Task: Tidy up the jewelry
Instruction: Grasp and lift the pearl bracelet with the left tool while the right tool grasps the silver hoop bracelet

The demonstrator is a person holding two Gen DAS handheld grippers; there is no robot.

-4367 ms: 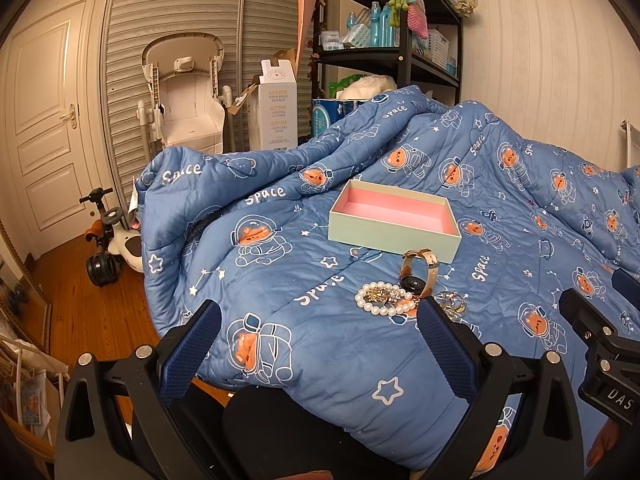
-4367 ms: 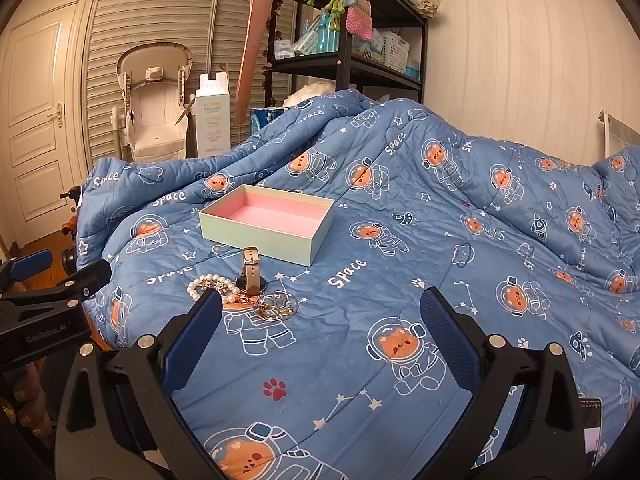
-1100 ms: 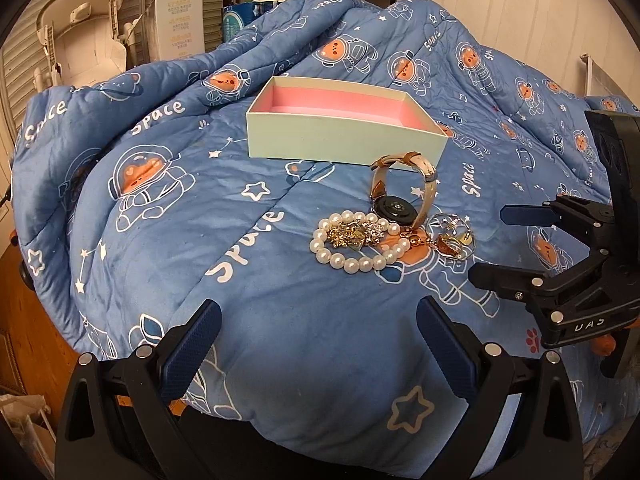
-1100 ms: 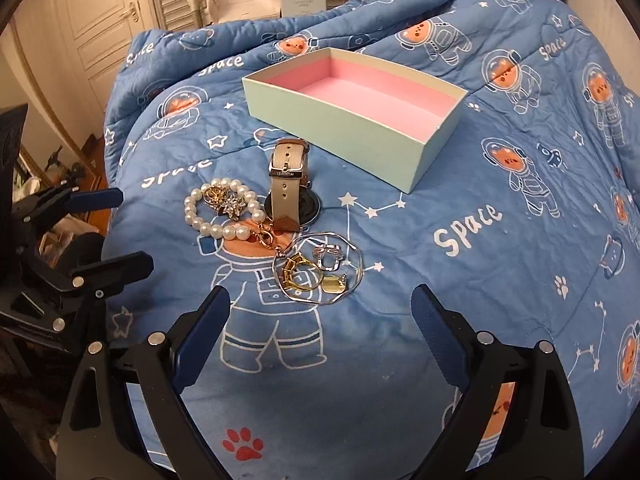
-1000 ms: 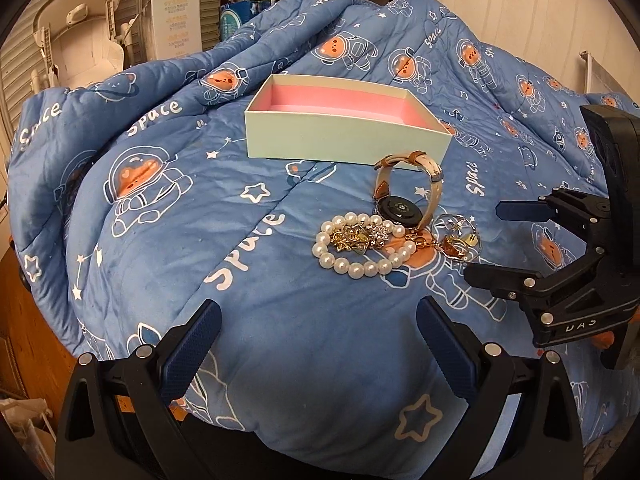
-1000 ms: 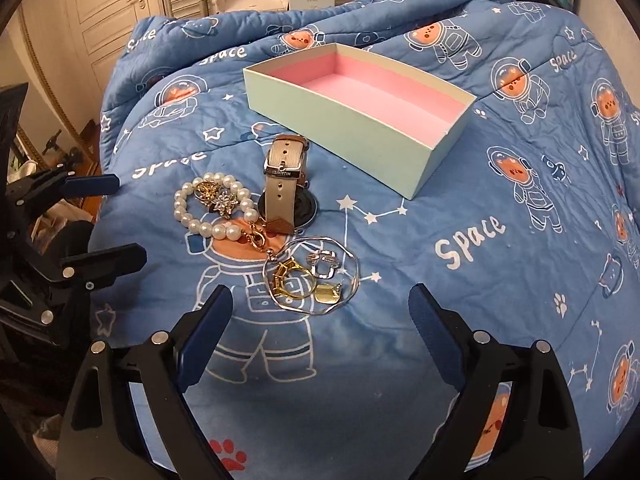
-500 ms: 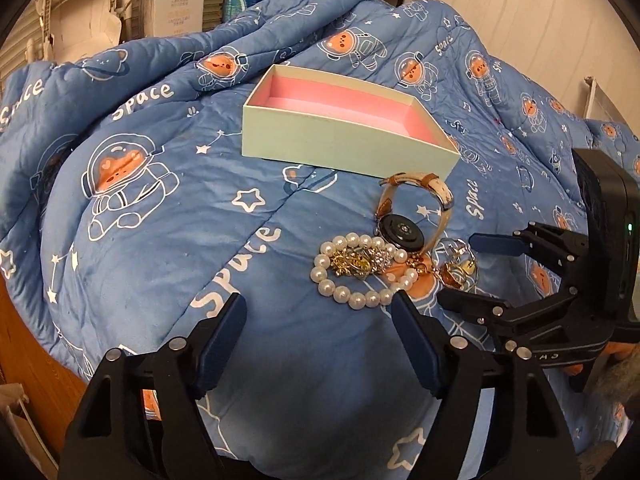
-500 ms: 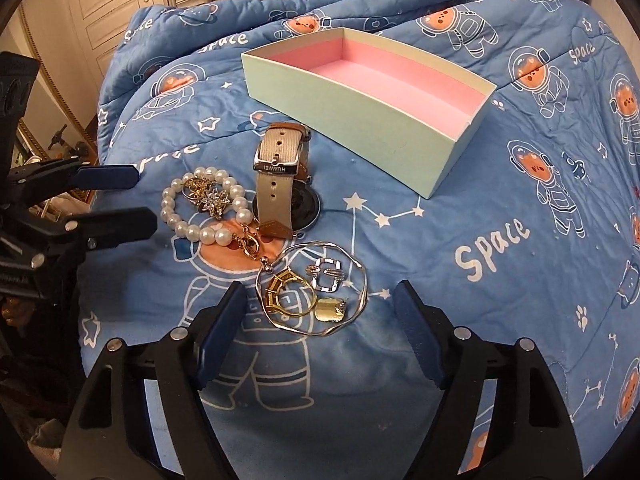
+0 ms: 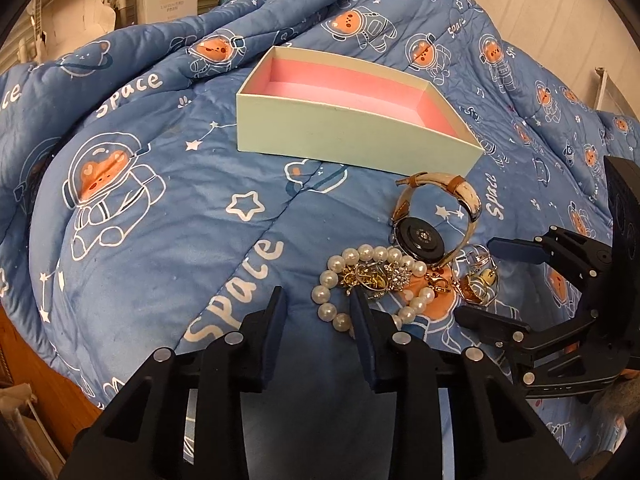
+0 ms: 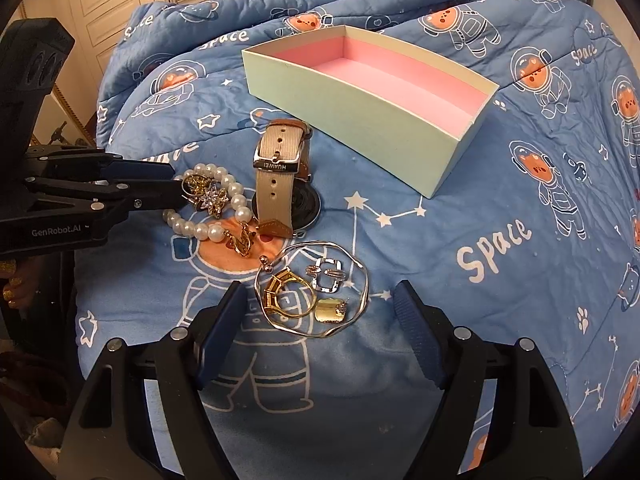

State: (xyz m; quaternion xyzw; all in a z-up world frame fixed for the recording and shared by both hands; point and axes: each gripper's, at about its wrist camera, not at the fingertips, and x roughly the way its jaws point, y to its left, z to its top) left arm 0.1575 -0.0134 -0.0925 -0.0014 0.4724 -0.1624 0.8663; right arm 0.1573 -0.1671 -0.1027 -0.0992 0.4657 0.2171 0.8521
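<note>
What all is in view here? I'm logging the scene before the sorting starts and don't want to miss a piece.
Box: one, pale green outside, pink lining, nothing in it, on the quilt behind the jewelry.
Watch: one, beige strap, dark face, just in front of the box.
Pearl bracelet: one, white, left of the watch, with gold and crystal pieces lying inside its loop.
Bangle: one, thin silver-gold wavy hoop, nearest the right gripper.
Rings and small charms: several, gold and silver, inside the bangle; exact count unclear.
Quilt: one, blue with astronaut bears.
Left gripper: fingers narrowed, at the bracelet's edge, holding nothing.
Right gripper: open, straddling the bangle.
</note>
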